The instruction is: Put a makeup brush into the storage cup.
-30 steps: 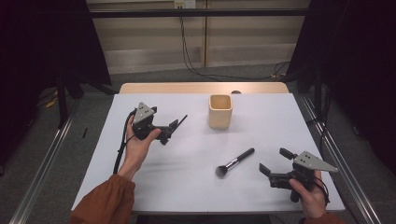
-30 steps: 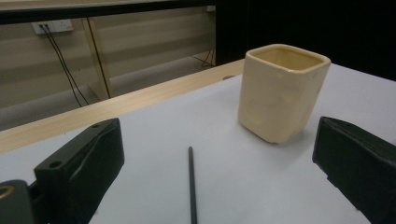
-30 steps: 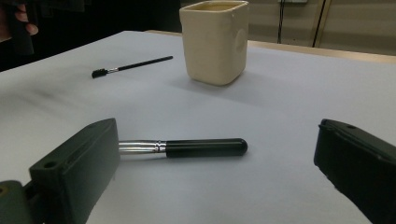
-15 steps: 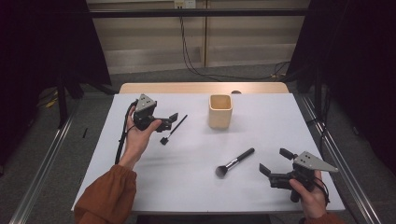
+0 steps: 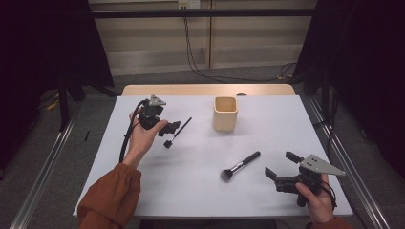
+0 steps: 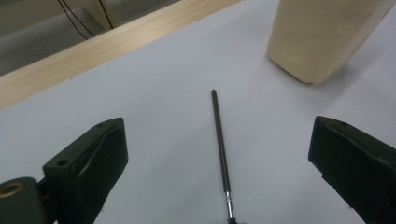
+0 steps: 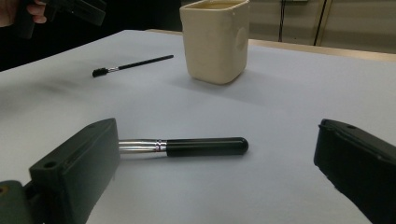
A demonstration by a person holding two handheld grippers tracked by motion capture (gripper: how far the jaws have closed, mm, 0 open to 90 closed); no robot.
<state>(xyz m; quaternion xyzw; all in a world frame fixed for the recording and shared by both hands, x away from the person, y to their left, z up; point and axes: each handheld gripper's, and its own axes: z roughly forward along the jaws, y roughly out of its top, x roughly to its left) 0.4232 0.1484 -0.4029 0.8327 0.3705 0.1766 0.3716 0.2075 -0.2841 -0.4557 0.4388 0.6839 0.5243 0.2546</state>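
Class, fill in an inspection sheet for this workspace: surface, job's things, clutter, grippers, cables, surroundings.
Surface: white table, wooden strip along its far edge.
Job's things: thin brush lying flat by the left gripper; thick brush lying flat near the right gripper; cream cup upright.
Clutter: nothing seen.
Grippers: both open, holding nothing.
Cables: black cable trailing from the left gripper; wires on the far wall.
Surroundings: grey floor, dark curtains at both sides.

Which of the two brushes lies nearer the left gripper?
The thin brush with the slim black stick handle, lying just beyond the open left gripper. The thick-handled powder brush lies toward the right gripper.
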